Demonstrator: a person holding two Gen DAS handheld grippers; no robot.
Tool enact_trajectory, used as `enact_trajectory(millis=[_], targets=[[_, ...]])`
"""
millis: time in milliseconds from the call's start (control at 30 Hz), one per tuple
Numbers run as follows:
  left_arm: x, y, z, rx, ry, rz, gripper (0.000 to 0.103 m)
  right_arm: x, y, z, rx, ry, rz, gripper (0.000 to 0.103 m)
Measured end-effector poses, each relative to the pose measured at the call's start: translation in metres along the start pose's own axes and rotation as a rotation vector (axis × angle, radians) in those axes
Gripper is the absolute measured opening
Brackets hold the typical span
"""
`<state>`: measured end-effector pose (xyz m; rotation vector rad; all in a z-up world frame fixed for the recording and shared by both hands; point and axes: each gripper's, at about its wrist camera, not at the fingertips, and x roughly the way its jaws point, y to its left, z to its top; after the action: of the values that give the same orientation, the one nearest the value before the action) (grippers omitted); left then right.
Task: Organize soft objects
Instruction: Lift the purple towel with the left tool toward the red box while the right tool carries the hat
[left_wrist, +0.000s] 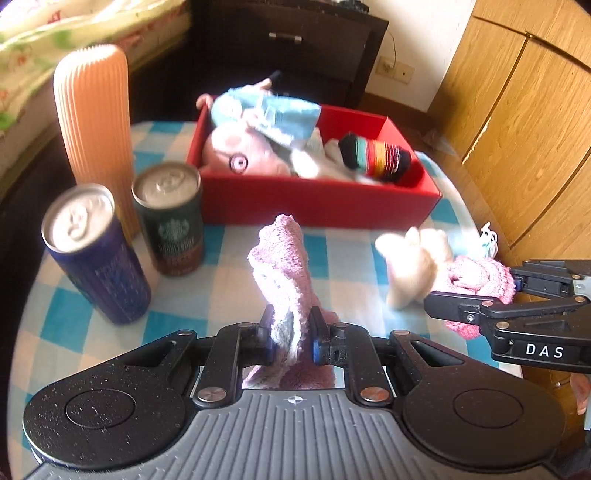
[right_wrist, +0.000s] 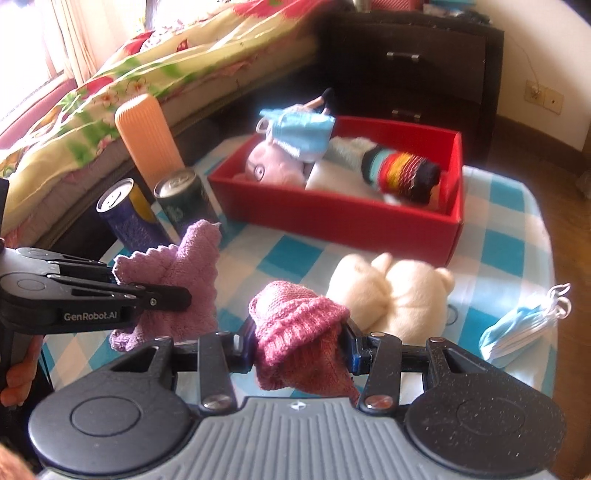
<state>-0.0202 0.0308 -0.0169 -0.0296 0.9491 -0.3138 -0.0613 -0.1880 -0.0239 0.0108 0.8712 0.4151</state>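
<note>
Red cardboard forms the box (left_wrist: 317, 206) on the checked cloth (right_wrist: 498, 236); a pig toy (left_wrist: 243, 151) and a striped sock (left_wrist: 376, 157) are held in it. In front of the box, a lilac towel (left_wrist: 280, 258) is pinched narrowly by the left gripper (left_wrist: 290, 338). A pink knitted piece (right_wrist: 295, 332) is clamped in the right gripper (right_wrist: 301, 349), beside a cream plush toy (right_wrist: 391, 291).

2 wrist fisheyes, close above table (left_wrist: 236, 236), angled down toward red box (right_wrist: 343, 218); both share it.

Two cans (left_wrist: 96, 251) (left_wrist: 170, 218), one red box (left_wrist: 314, 199), one orange vase (left_wrist: 94, 122).
</note>
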Motion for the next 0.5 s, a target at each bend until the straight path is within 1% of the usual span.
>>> enact_trajectory(millis=[167, 300, 500], targets=[[-0.005, -0.006, 0.007, 0.001, -0.035, 0.021, 0.016, -0.012, -0.006, 0.004, 0.011, -0.040, -0.016, 0.022], [-0.015, -0.015, 0.016, 0.023, -0.084, 0.036, 0.016, -0.023, -0.010, 0.009, 0.021, -0.087, -0.032, 0.022], [-0.034, -0.029, 0.034, 0.042, -0.178, 0.031, 0.017, -0.052, -0.010, 0.023, 0.016, -0.217, -0.079, 0.022]])
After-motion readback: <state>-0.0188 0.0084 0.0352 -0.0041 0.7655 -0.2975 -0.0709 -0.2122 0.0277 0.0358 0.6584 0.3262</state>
